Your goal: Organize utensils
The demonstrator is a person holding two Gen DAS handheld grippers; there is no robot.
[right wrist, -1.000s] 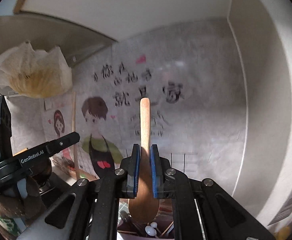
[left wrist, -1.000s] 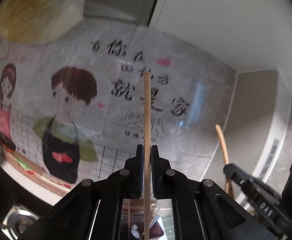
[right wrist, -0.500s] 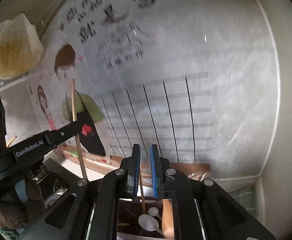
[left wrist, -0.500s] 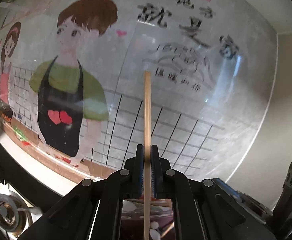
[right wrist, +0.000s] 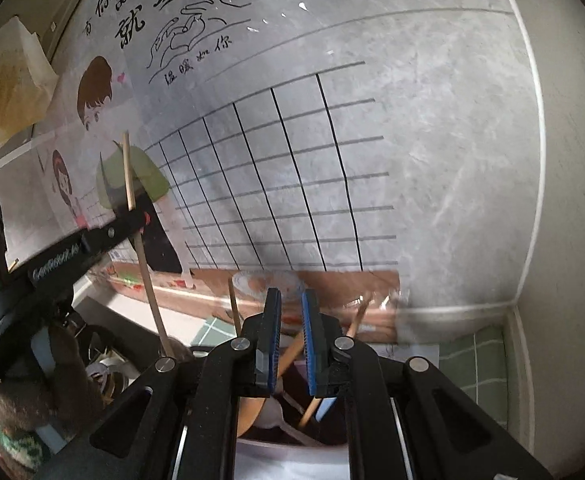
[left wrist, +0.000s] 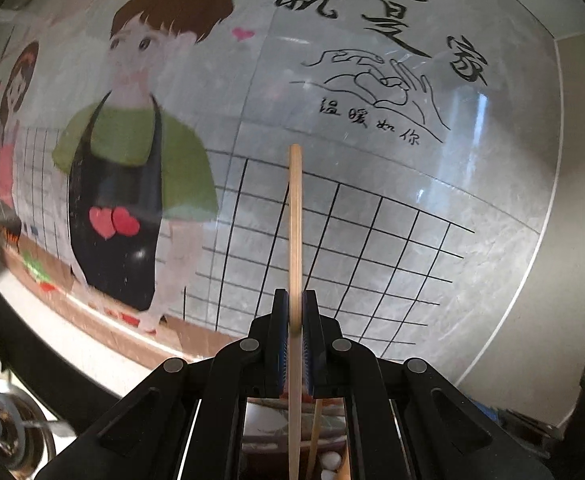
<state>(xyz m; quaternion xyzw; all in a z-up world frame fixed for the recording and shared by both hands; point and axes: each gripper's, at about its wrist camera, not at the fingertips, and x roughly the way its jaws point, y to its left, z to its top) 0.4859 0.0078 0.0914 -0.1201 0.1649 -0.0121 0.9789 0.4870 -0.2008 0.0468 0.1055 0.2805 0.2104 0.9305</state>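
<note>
My left gripper point(left wrist: 295, 312) is shut on a long thin wooden stick point(left wrist: 295, 224), held upright; its lower end reaches down toward a brown utensil holder point(left wrist: 334, 456) with white spoon heads in it. The left gripper point(right wrist: 132, 220) and its stick point(right wrist: 128, 172) also show in the right wrist view. My right gripper point(right wrist: 291, 320) is open a little and empty, above the holder point(right wrist: 292, 428). A wooden spoon point(right wrist: 252, 412) and wooden sticks point(right wrist: 234, 308) stand in the holder.
A wall sticker with a cartoon boy point(left wrist: 132, 140), a black grid and writing covers the grey wall. A stove burner point(left wrist: 4, 432) lies at lower left. Green tiles point(right wrist: 476, 364) and a wall corner lie to the right. A stained paper cover point(right wrist: 4, 88) hangs at upper left.
My right gripper let go of the wooden spoon, which now stands in the holder, and its jaws parted a little. Both grippers tipped downward; the left one came lower with its stick.
</note>
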